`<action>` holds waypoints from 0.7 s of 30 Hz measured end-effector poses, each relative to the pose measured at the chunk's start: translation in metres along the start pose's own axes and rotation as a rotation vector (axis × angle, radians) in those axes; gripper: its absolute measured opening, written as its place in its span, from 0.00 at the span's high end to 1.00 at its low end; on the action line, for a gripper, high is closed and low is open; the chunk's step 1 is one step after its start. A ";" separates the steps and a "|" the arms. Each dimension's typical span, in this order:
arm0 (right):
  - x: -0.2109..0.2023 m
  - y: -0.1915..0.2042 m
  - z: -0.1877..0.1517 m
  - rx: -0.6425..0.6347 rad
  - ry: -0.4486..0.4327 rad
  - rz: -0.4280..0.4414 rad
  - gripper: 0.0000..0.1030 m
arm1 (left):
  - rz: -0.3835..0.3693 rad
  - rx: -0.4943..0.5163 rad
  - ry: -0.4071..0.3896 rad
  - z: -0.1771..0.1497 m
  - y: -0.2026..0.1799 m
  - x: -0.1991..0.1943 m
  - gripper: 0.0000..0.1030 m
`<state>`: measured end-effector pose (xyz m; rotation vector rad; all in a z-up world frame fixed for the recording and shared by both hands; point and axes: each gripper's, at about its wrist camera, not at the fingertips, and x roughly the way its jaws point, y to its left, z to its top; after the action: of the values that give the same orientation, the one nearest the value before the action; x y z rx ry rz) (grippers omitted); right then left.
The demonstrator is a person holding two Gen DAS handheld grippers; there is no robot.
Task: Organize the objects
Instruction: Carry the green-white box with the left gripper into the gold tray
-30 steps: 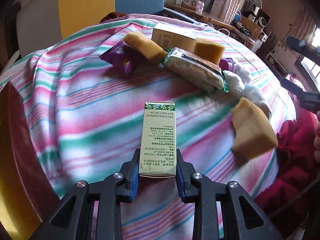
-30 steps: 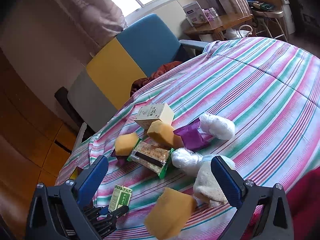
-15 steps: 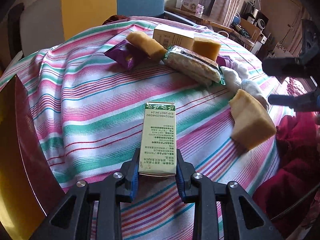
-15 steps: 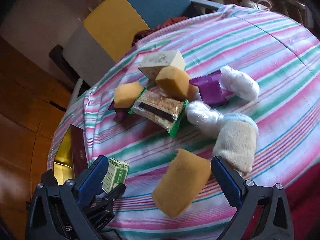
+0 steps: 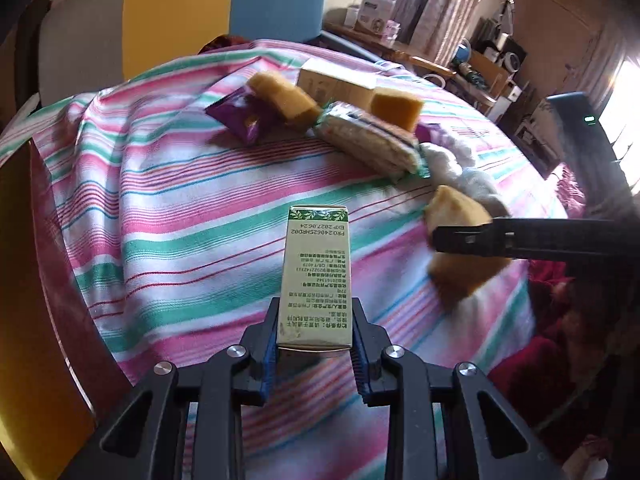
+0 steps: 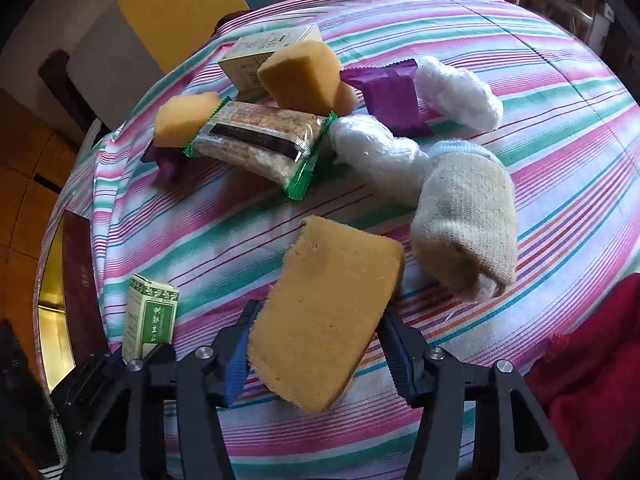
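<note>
My left gripper (image 5: pixel 315 334) is shut on the near end of a small green-and-cream box (image 5: pixel 316 264), which points away over the striped cloth (image 5: pixel 180 216). The same box (image 6: pixel 150 320) shows at the lower left of the right wrist view. My right gripper (image 6: pixel 320 344) is closing around a large yellow sponge (image 6: pixel 324 308); both blue pads touch its sides. In the left wrist view one black finger (image 5: pixel 520 240) crosses that sponge (image 5: pixel 460 276).
Beyond lie two more sponges (image 6: pixel 300 76) (image 6: pixel 182 118), a cracker pack (image 6: pixel 260 140), purple packets (image 6: pixel 388 96), white wrapped bundles (image 6: pixel 460 92), a rolled beige sock (image 6: pixel 468 236) and a cream box (image 6: pixel 264 48). A dark red box (image 6: pixel 78 280) sits at the left edge. Red fabric (image 6: pixel 592 360) lies right.
My right gripper came down over the large yellow sponge and its jaws drew in from wide open onto the sponge's sides. The left gripper kept holding the green box almost still.
</note>
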<state>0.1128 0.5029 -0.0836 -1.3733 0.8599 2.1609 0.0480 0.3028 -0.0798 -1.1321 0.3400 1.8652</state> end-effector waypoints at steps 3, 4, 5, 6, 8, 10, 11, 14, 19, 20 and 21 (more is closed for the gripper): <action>0.001 -0.003 -0.003 -0.035 -0.010 0.011 0.43 | -0.024 0.026 -0.049 -0.001 -0.009 -0.024 0.71; 0.000 -0.003 -0.003 -0.038 -0.011 0.012 0.43 | -0.032 0.019 -0.064 0.000 -0.009 -0.033 0.71; 0.000 -0.003 -0.003 -0.044 -0.012 0.008 0.43 | -0.038 0.003 -0.078 0.001 -0.006 -0.042 0.71; 0.001 -0.002 -0.003 -0.049 -0.013 0.003 0.43 | -0.042 -0.024 -0.093 0.002 0.001 -0.053 0.71; 0.000 -0.003 -0.003 -0.058 -0.017 -0.001 0.43 | -0.030 -0.093 -0.121 0.005 0.022 -0.074 0.71; -0.001 0.000 -0.005 -0.062 -0.019 -0.002 0.43 | -0.002 -0.167 -0.149 0.004 0.048 -0.093 0.71; 0.001 0.001 -0.005 -0.064 -0.021 -0.004 0.43 | 0.022 -0.223 -0.166 0.004 0.069 -0.105 0.71; 0.003 0.005 -0.006 -0.078 -0.027 -0.014 0.43 | 0.120 -0.366 -0.178 0.000 0.131 -0.128 0.71; 0.004 0.009 -0.008 -0.107 -0.033 -0.038 0.43 | 0.349 -0.587 -0.147 -0.019 0.236 -0.139 0.71; 0.004 0.010 -0.008 -0.114 -0.035 -0.043 0.43 | 0.393 -0.618 -0.131 -0.023 0.254 -0.138 0.71; 0.004 0.011 -0.009 -0.118 -0.036 -0.048 0.42 | 0.419 -0.641 -0.108 -0.027 0.271 -0.135 0.71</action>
<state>0.1095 0.4892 -0.0871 -1.3922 0.6889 2.2235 -0.1309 0.0606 -0.0396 -1.4467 -0.1126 2.4971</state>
